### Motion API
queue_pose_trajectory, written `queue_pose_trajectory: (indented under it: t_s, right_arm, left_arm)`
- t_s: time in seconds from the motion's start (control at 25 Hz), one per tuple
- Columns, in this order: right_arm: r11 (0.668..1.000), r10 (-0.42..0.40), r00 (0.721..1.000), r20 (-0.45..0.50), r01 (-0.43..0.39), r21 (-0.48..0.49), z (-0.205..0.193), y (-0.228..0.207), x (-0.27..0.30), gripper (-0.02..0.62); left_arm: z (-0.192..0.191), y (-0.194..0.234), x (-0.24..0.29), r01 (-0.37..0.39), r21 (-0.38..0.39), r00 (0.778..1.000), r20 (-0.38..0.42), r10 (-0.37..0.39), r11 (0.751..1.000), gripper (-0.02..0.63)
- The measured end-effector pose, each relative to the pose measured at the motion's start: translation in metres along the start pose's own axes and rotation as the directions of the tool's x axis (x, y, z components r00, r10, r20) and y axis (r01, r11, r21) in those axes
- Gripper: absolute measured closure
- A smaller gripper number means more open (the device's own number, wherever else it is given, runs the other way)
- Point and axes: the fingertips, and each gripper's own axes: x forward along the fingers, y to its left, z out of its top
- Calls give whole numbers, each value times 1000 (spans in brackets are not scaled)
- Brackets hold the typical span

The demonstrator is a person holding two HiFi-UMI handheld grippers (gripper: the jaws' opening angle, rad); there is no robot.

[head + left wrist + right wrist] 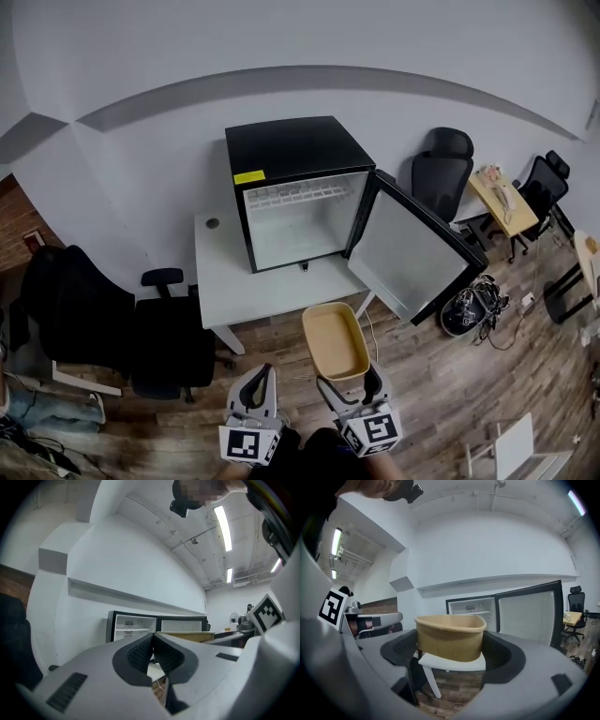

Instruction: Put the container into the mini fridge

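tan container (335, 341) clamped between right gripper (349, 380) jaws; left gripper (266, 375) jaws pressed together, empty; mini fridge (286, 150) door open.

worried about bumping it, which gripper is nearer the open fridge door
Right. The right gripper, shut on the container, is just short of the door; the left gripper sits farther left.

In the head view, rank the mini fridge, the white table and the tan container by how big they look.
1. the mini fridge, counting its open door.
2. the white table, though the fridge hides part of it, so this place is unsure.
3. the container, clearly smallest despite being nearest the camera.
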Motion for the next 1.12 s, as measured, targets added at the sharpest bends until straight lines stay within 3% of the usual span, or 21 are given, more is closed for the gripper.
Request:
queue_pose_trajectory:
  t_s: [0.48, 0.76, 1.12]
  right_arm:
    - [1000, 4, 1000, -18, -5, -13, 15, -37, 109, 152]
    - [996, 81, 997, -19, -82, -41, 39, -85, 190, 152]
    - [982, 168, 986, -8, -168, -90, 65, -147, 298, 152]
  left_arm:
    - [-4, 55, 92, -12, -16, 1000, -2, 12, 1000, 598]
    - [0, 78, 168, -104, -18, 995, -2, 104, 994, 598]
    - [1, 101, 257, -238, -30, 971, 2, 238, 971, 598]
